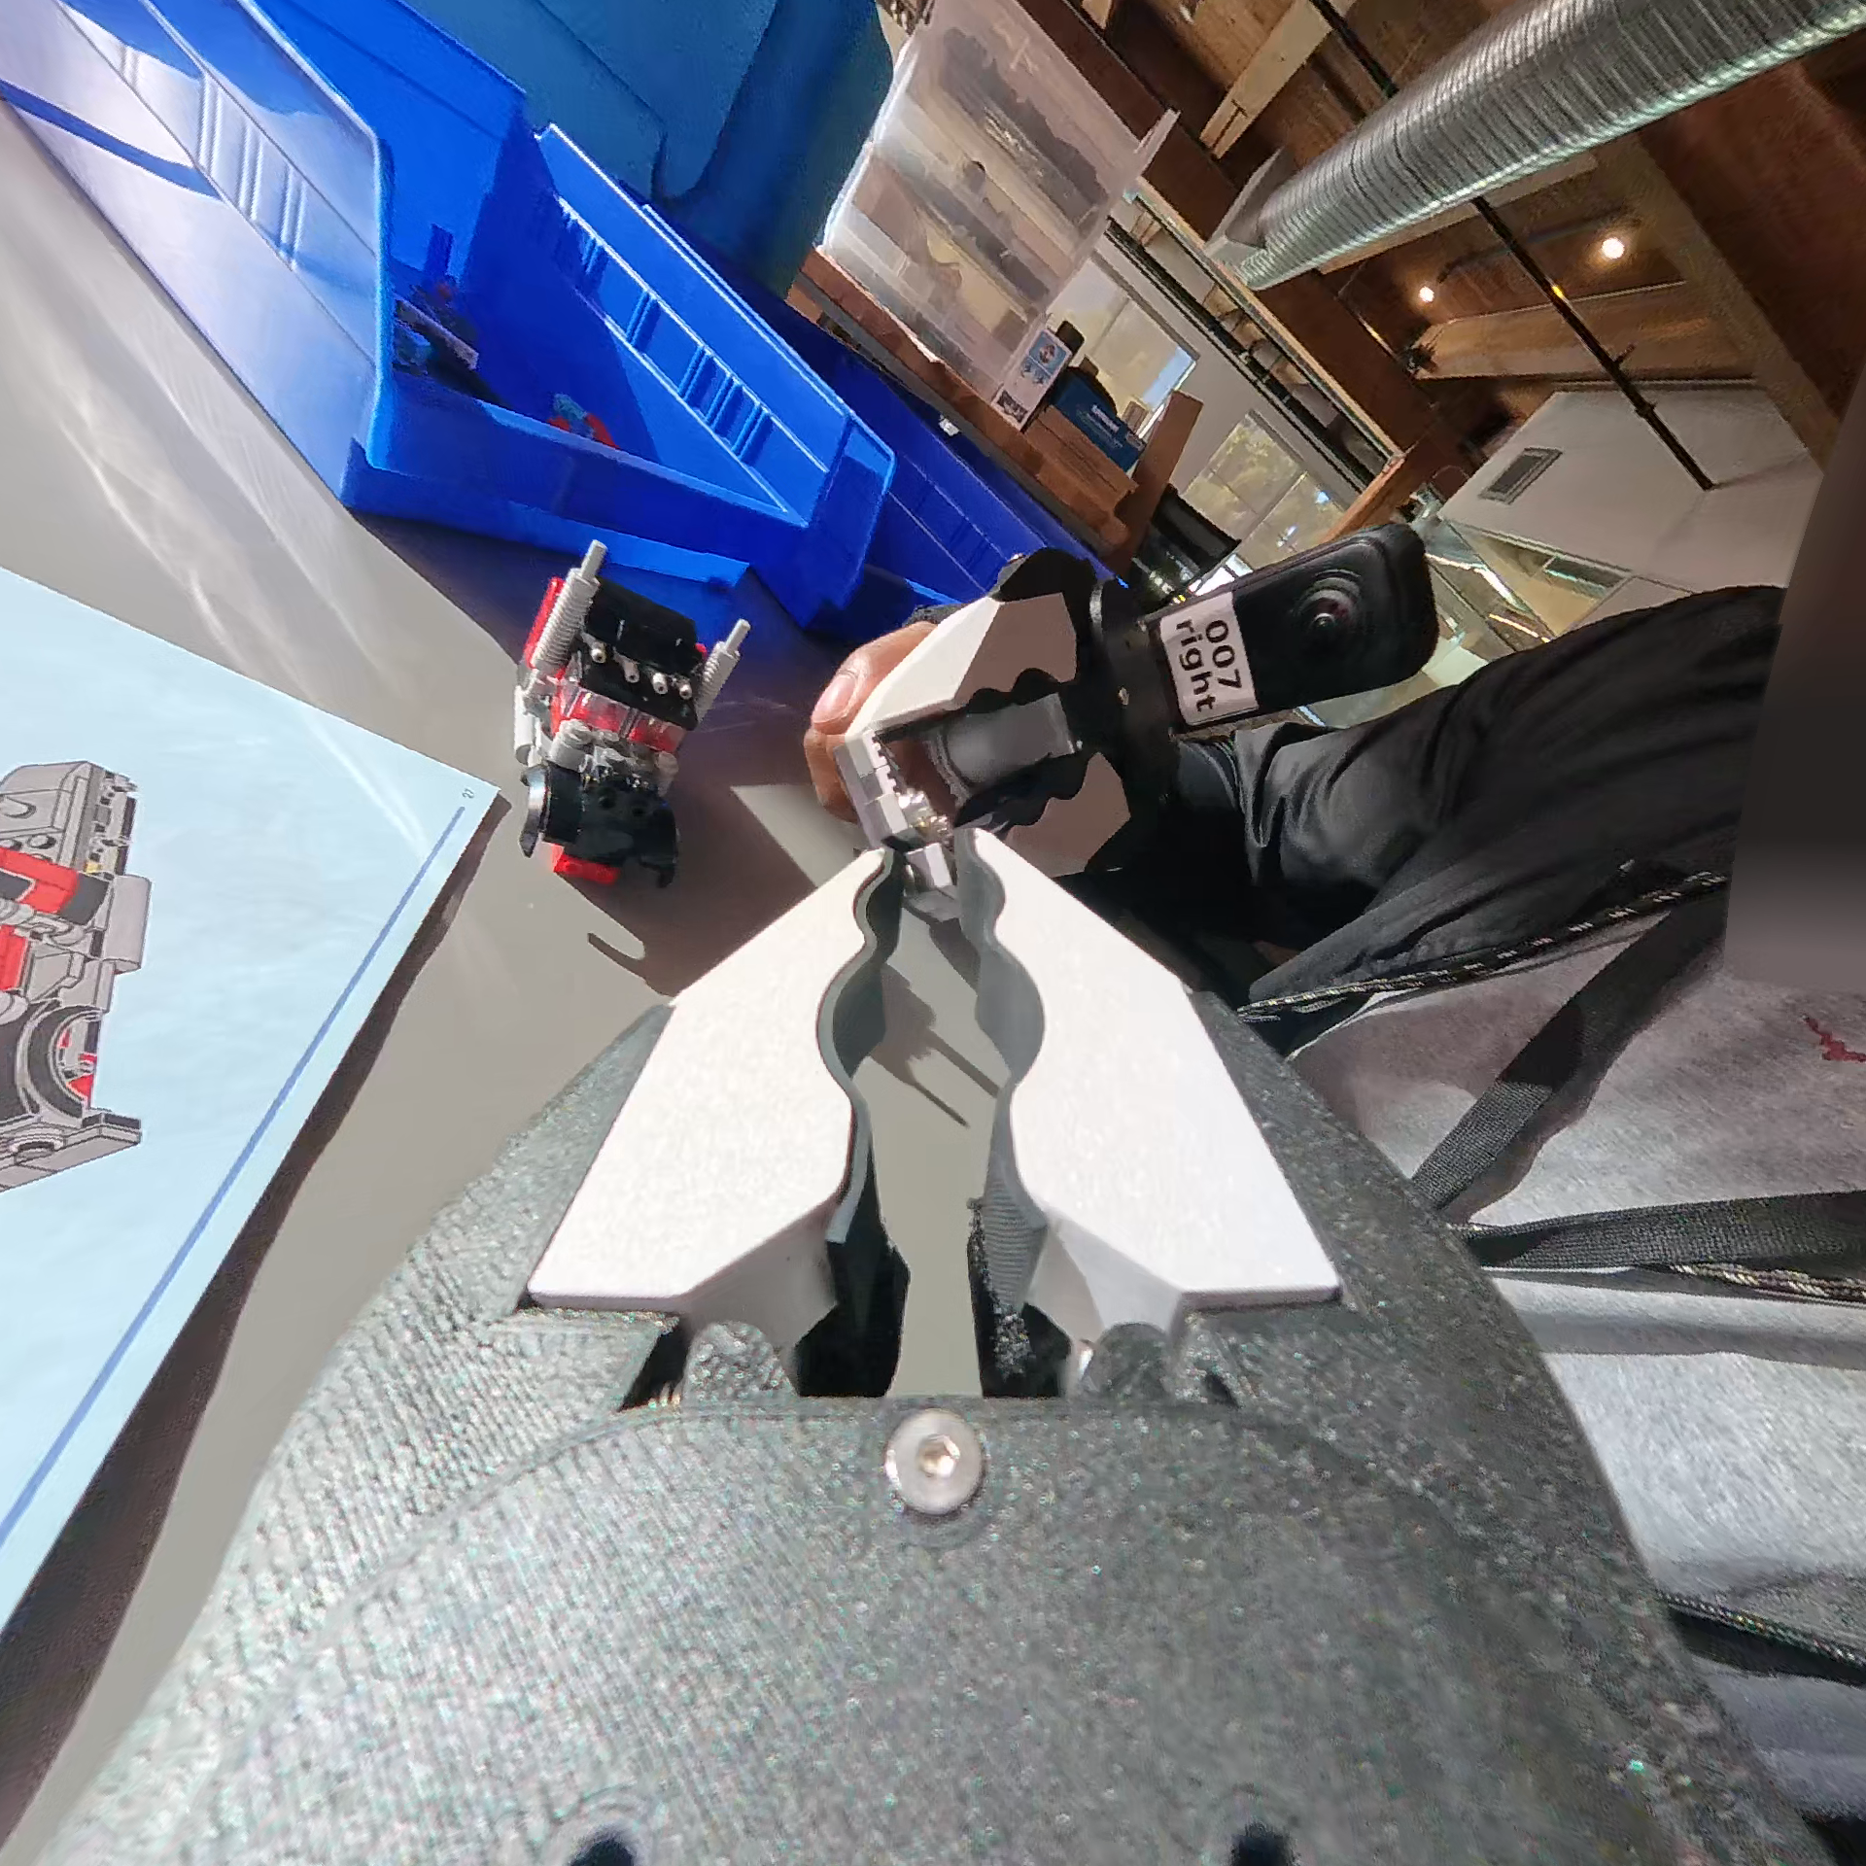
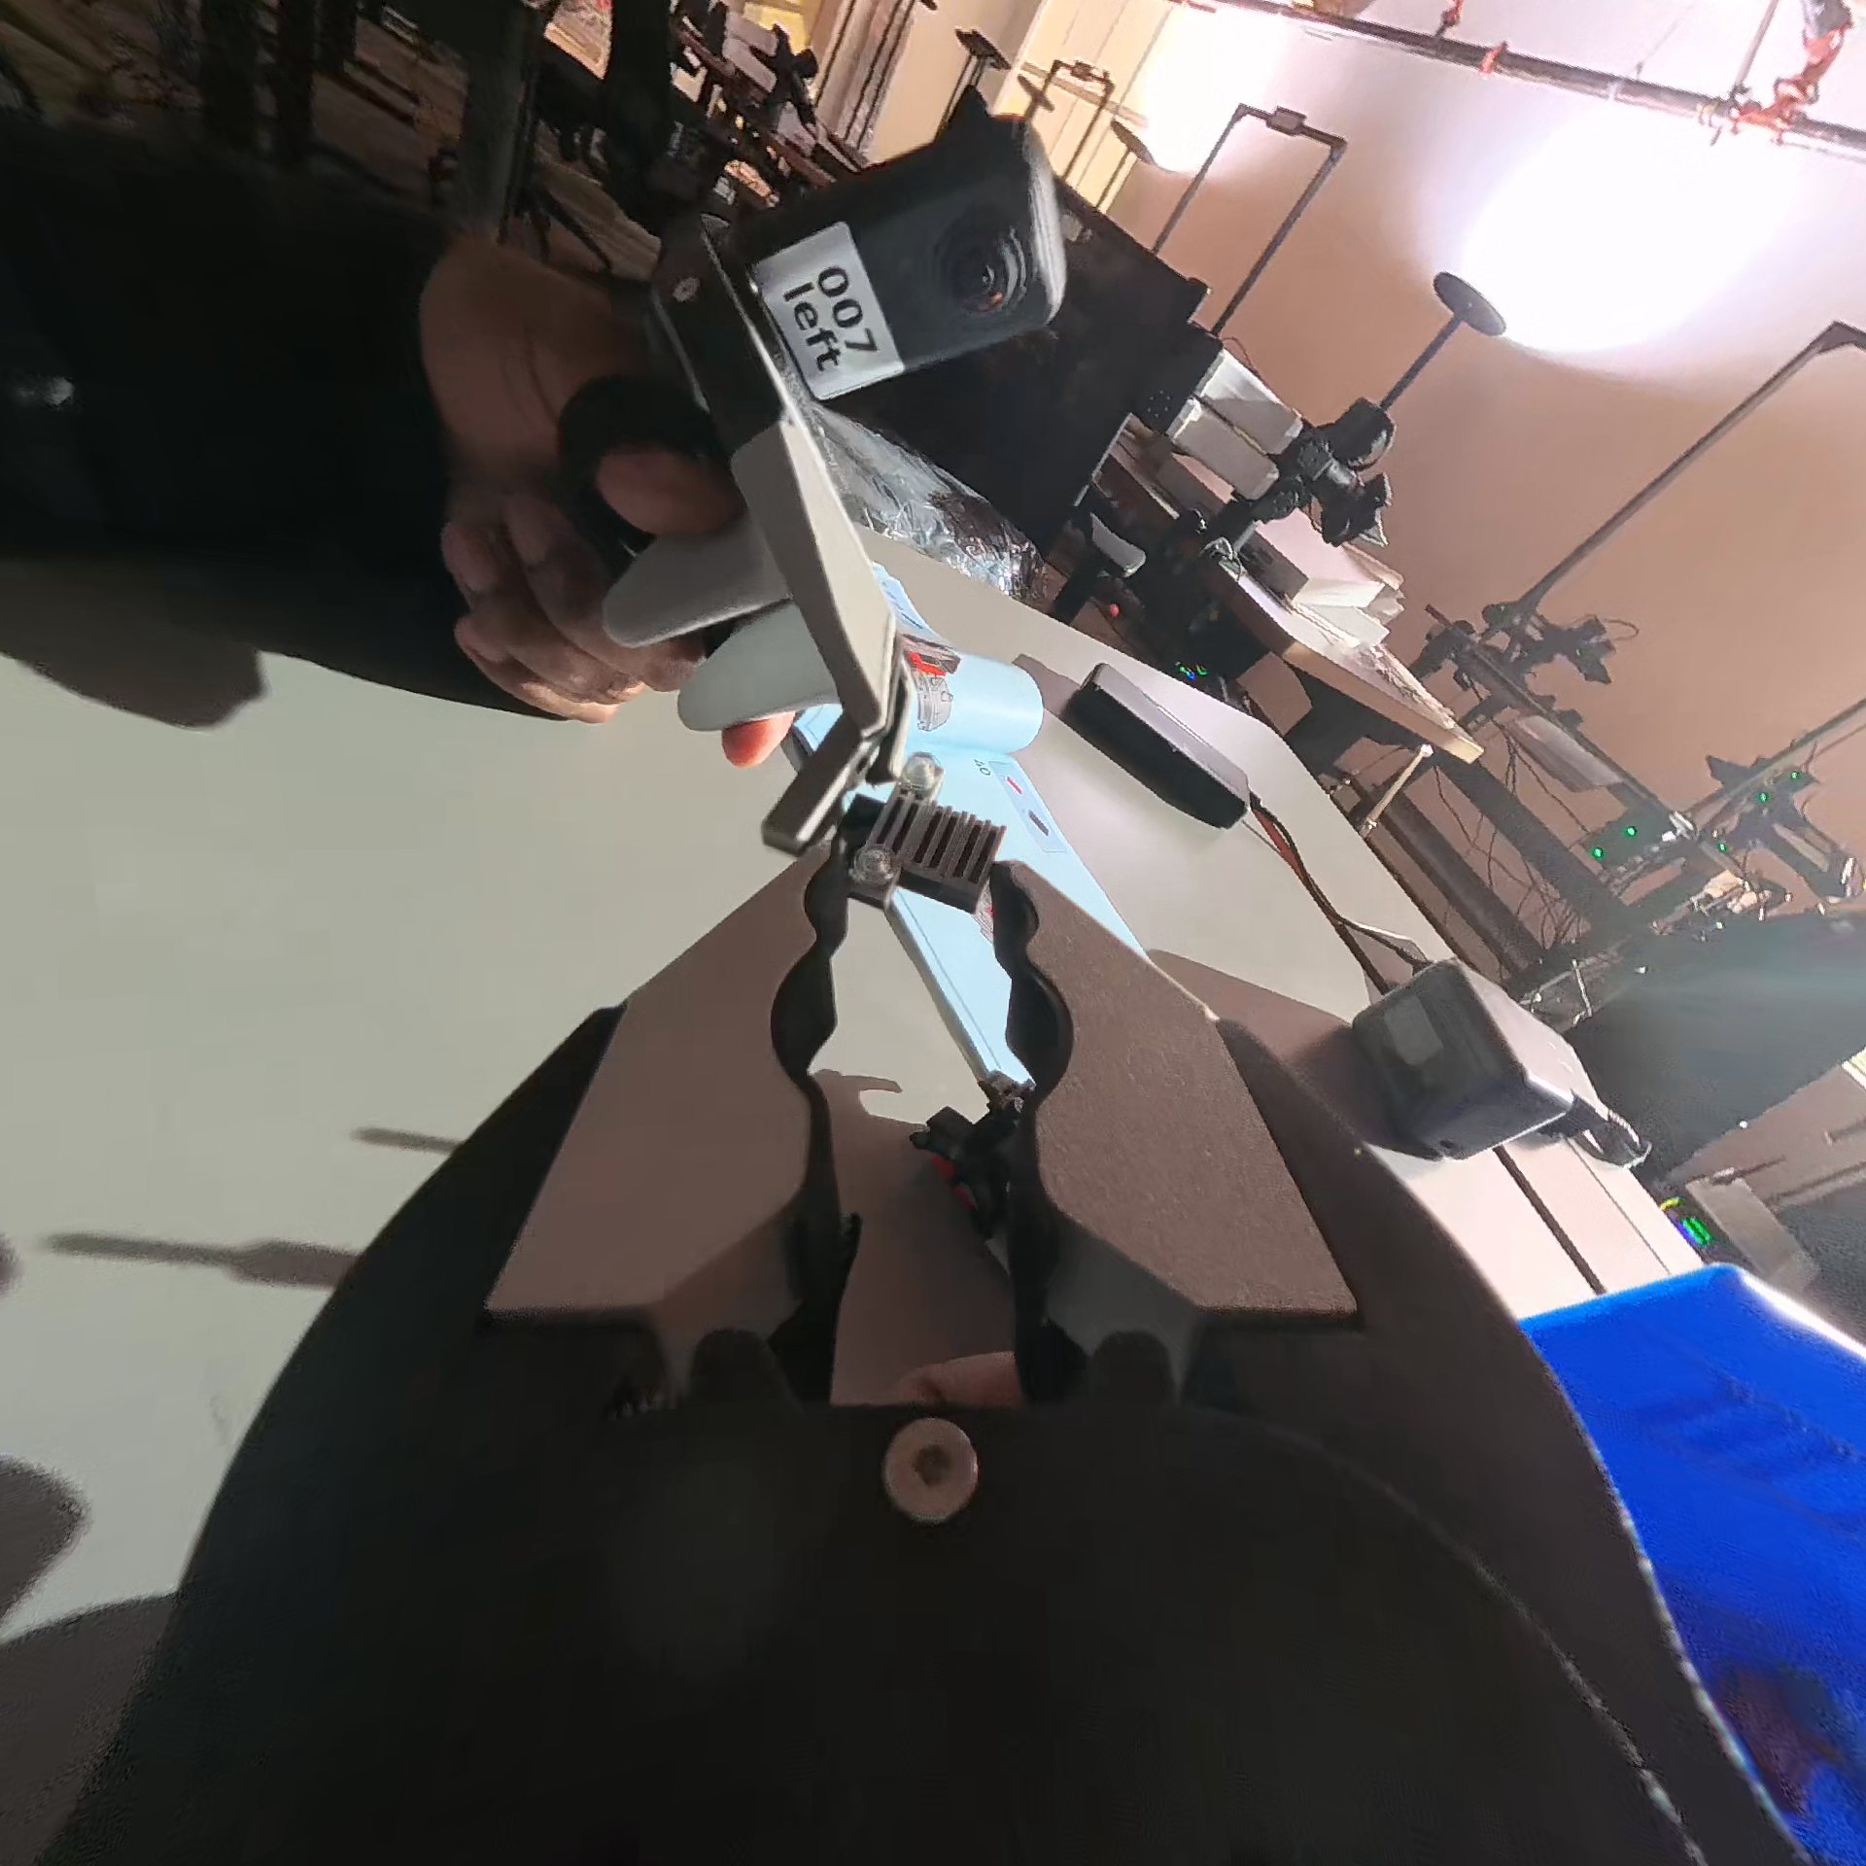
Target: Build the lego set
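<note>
Two grippers meet tip to tip above the grey table (image 1: 252, 565), sharing one small grey sub-assembly (image 2: 924, 843): a ribbed grille piece on a plate with clear round studs. The right gripper (image 2: 914, 873) is closed on it, its jaws pinching the plate end just below the grille. The left gripper (image 1: 924, 878) comes in from the opposite side with its tips nearly together; they touch or pinch a small grey part at the sub-assembly's lower edge, though whether they truly clamp it cannot be told from either view.

Step in hand, as judged: fitting a small piece onto the grille sub-assembly in mid-air, before that unit goes onto the main model. The next move likely calls for a steady counter-hold by the right gripper while the left presses its piece squarely onto the studs; a skewed push could pop the thin plate out of the jaws.

Pose: both tools are held by bare hands, raised off the table and angled toward each other. The person's left hand (image 2: 565, 565) wraps the handle, with a finger through the trigger loop.

The partly built red, black and grey truck cab (image 1: 606, 747) stands on the table, near the blue bins (image 1: 626, 404) and well apart from the grippers. The open instruction booklet (image 1: 252, 909) lies just beside it.
</note>
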Motion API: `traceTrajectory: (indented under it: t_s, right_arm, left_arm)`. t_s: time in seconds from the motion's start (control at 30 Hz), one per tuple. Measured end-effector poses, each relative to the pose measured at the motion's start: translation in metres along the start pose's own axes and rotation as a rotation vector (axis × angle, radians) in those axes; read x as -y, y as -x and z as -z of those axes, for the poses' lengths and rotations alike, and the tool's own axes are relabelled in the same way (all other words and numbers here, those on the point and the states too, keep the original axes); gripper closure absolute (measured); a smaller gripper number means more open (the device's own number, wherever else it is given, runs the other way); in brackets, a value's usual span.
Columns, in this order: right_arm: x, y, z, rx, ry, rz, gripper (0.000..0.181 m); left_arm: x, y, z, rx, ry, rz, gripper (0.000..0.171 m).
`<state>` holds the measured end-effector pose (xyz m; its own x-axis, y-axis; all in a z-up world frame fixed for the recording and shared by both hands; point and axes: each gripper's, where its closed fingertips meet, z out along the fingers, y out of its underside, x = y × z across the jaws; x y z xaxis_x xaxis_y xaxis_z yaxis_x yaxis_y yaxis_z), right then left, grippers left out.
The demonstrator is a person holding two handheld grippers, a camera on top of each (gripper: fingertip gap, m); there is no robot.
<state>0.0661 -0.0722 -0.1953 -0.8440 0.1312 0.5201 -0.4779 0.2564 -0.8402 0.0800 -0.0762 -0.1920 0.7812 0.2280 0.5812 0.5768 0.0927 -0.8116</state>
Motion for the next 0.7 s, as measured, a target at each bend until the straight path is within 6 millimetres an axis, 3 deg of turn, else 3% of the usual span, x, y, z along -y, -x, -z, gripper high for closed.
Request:
traceTrajectory:
  t_s: [0.37, 0.5, 0.7]
  right_arm:
    - [-0.007, -0.005, -0.004, -0.035, 0.058, -0.112, 0.154]
    - [-0.009, -0.008, -0.004, -0.041, 0.066, -0.133, 0.153]
    - [-0.029, 0.013, -0.009, 0.086, 0.206, -0.109, 0.153]
  left_arm:
    - [0.003, 0.013, 0.000, 0.061, -0.015, 0.050, 0.161]
    - [0.017, 0.013, 0.007, 0.037, -0.111, 0.086, 0.161]
    - [0.033, 0.013, 0.017, 0.000, -0.221, 0.127, 0.161]
